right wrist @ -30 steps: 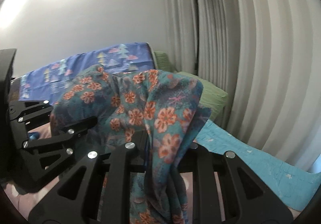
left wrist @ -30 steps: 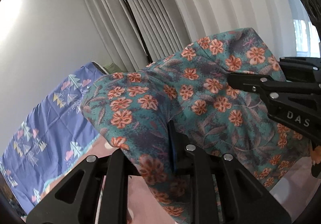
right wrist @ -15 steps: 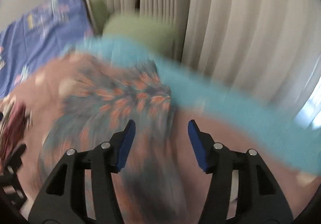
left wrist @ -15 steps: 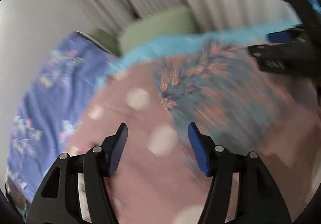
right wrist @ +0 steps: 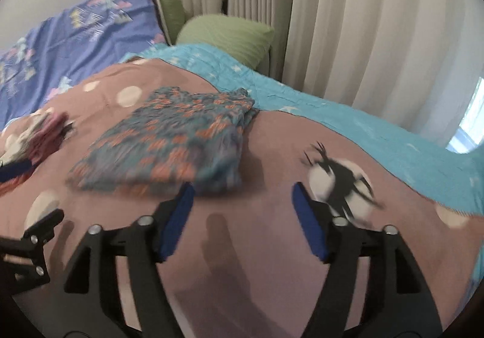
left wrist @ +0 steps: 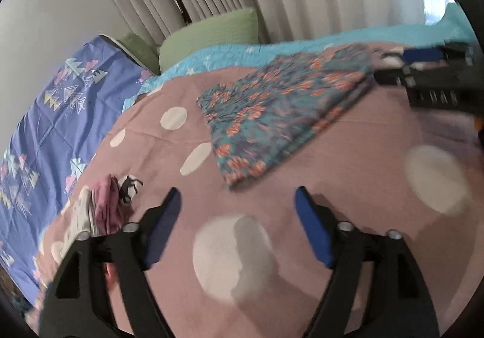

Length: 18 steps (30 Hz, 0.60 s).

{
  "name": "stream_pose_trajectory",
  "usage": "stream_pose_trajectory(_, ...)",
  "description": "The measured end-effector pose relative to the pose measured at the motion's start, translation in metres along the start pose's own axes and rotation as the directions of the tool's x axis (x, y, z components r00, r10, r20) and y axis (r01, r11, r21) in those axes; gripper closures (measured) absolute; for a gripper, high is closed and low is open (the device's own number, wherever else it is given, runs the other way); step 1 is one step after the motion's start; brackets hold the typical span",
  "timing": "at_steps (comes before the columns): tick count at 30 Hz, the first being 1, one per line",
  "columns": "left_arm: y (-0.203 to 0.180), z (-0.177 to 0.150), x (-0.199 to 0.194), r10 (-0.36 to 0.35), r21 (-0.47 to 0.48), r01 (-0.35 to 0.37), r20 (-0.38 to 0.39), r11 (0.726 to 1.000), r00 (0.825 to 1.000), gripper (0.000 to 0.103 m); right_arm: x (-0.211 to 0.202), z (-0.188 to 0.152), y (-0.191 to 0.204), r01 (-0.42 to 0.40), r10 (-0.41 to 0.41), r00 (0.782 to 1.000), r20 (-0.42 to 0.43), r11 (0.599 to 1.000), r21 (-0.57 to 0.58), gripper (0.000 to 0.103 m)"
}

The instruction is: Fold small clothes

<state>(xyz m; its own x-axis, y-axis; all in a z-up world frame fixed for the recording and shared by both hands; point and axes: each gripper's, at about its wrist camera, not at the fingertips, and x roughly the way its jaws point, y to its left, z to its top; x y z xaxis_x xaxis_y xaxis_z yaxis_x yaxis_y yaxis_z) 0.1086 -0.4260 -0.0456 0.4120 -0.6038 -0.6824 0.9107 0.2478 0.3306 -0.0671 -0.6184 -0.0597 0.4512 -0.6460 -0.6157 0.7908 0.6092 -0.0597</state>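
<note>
Left wrist view: at the bottom of the frame the left gripper [left wrist: 236, 201] is hanging with its blue pads spread wide, holding nothing, over a pale dot on the pink spread [left wrist: 348, 156]. Beyond it, in the centre and upper right, the floral garment [left wrist: 281, 108] is lying flat on the spread as a folded slab with layered edges, well clear of the pads. At the lower left a small heap [left wrist: 103, 211] of pink and white clothes is sitting crumpled and looking unfolded. At the right edge the right gripper [left wrist: 423, 68] is showing just beside the garment's far corner.

In the right wrist view the right gripper [right wrist: 242, 205] is also gaping wide and gripping nothing; its left pad is lying close to the garment's [right wrist: 172, 144] near edge, though blur is making it hard to tell whether they are touching. The heap [right wrist: 39, 132] is appearing at the left edge, and further back a blue quilt [right wrist: 363, 129] and a green pillow [right wrist: 230, 35] are lying below the curtains.

Judging from this, the floral piece is looking done or nearly so, perhaps needing a smoothing, while the heap is probably remaining to be folded. No basket, box or other container is showing in either view.
</note>
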Motion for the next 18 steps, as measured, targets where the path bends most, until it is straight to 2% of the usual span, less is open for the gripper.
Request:
stream_pose_trajectory(2, 0.001, -0.012, -0.027, -0.043, -0.05, 0.045, 0.035, 0.998, 0.998, 0.012, -0.032, -0.015, -0.003, 0.001, -0.002, 0.998, 0.064, 1.0, 0.005, 0.013)
stream_pose_trajectory(5, 0.001, -0.021, -0.066, -0.019, -0.098, 0.028, 0.094, 0.995, 0.995, 0.009, -0.086, -0.037, -0.01, -0.019, 0.013, 0.985, 0.173, 0.999, 0.033, 0.008)
stream_pose_trajectory(8, 0.003, -0.025, -0.106, -0.012, -0.15, 0.037, 0.16, 0.988, 0.987, 0.002, -0.118, -0.045, -0.02, -0.077, 0.06, 0.979, 0.194, 0.994, 0.081, 0.006)
stream_pose_trajectory(10, 0.003, -0.029, -0.138, -0.009, -0.183, 0.048, 0.21, 0.982, 0.978, 0.002, -0.129, -0.047, -0.022, -0.07, 0.05, 0.982, 0.184, 0.992, 0.104, 0.006)
stream_pose_trajectory(11, 0.001, -0.03, -0.149, 0.009, -0.186, 0.033, 0.222, 0.982, 0.975, 0.001, -0.138, -0.048, -0.023, -0.042, 0.02, 0.983, 0.184, 0.992, 0.115, 0.006)
stream_pose_trajectory(13, -0.005, -0.033, -0.172, 0.098, -0.182, -0.053, 0.243, 0.982, 0.965, 0.001, -0.155, -0.051, -0.022, 0.004, -0.032, 0.978, 0.205, 0.991, 0.132, 0.004)
stream_pose_trajectory(15, -0.013, -0.038, -0.198, 0.166, -0.163, -0.123, 0.284, 0.979, 0.944, 0.001, -0.181, -0.058, -0.021, 0.031, -0.075, 0.964, 0.257, 0.985, 0.169, 0.002)
stream_pose_trajectory(18, -0.017, -0.043, -0.221, 0.146, -0.157, -0.102, 0.296, 0.982, 0.944, 0.001, -0.21, -0.064, -0.02, -0.001, -0.049, 0.959, 0.279, 0.984, 0.177, 0.002)
